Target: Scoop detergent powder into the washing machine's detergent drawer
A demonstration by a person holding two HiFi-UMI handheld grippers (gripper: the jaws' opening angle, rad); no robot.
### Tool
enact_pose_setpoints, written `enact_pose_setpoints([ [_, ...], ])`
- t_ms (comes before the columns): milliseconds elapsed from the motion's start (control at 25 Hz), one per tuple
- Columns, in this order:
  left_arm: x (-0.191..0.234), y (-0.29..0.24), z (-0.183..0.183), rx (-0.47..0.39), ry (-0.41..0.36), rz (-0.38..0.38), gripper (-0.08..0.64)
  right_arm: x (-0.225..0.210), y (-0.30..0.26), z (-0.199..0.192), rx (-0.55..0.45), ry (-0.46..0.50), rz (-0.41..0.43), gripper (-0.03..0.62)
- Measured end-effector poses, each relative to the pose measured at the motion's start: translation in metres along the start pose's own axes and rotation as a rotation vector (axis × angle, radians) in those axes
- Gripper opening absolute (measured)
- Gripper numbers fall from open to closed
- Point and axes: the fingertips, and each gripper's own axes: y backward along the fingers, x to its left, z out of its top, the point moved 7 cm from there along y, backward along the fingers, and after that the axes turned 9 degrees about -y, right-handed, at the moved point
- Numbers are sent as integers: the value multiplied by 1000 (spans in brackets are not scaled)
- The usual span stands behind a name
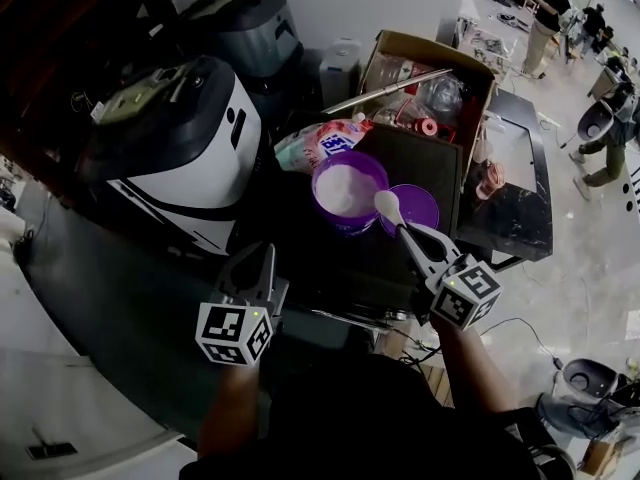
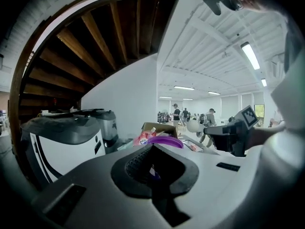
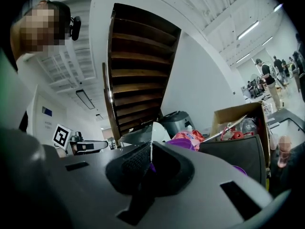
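Scoop loaded: right gripper point(image 1: 408, 233) clamps spoon point(image 1: 387, 206) above tub point(image 1: 347, 190), toward bench's point(image 1: 320, 268) far edge. Left gripper point(image 1: 258, 258) closed, empty. Next, likely: level carry to drawer.

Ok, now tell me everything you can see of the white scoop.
The white scoop looks like plastic: a round bowl on a thin straight handle. The right claw is shut on the handle, with the bowl pointing away from the person. The bowl lies over the spot where the open purple tub of white powder meets the purple lid beside it. Whether it carries powder, or touches either, cannot be told.
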Motion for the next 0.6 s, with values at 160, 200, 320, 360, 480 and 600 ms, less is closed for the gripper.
enact_pose_setpoints([
  [160,-2,-15,5,7,-6,23,6,-23,-15,1,32,-1,19,20],
  [200,-1,-17,5,9,-4,27,6,-26,-19,2,39,-3,23,20],
  [320,5,-22,0,21,6,35,6,-28,-34,3,52,-4,36,20],
  [360,9,-24,-2,25,14,36,6,-28,-39,3,58,-4,39,20],
  [480,21,-35,-6,28,40,18,6,-29,-57,2,79,-3,33,20],
  [600,30,-50,-6,23,40,-23,6,-30,-73,3,91,-4,8,20],
])
